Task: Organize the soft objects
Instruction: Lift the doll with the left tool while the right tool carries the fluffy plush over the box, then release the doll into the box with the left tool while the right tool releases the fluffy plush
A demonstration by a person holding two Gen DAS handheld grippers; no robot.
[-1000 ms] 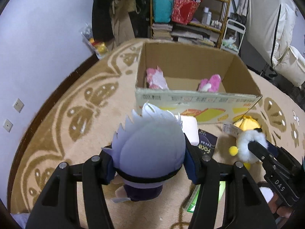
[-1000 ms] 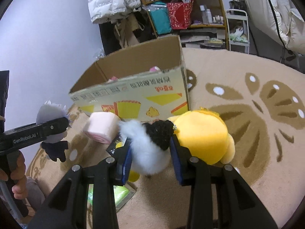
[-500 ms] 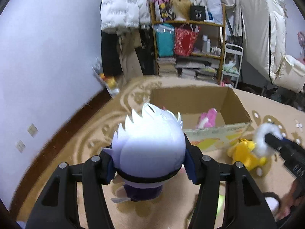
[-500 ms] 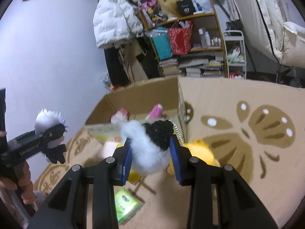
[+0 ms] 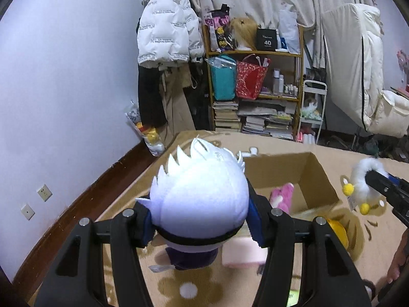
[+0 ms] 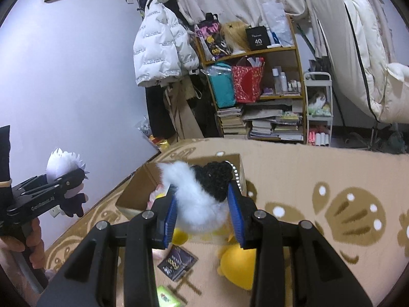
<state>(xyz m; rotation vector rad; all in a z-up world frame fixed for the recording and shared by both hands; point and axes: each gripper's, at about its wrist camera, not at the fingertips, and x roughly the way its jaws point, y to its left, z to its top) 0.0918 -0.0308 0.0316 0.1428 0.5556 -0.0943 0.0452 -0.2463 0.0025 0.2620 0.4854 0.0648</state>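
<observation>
Over the patterned carpet (image 5: 133, 199), both claws have risen since a second ago, the left claw (image 5: 202, 220) pinching the white-haired doll (image 5: 202, 194), the right claw (image 6: 202, 215) pinching the fluffy white plush (image 6: 196, 204), ready for the cardboard box (image 5: 317, 176) at one o'clock.

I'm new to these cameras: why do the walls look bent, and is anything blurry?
Both views are fisheye, so walls curve and corners go black. Left wrist view: the white-haired doll is sharp, the pink block beneath smeared. Right wrist view: the fluffy white toy is clear, the carpet softer.
</observation>
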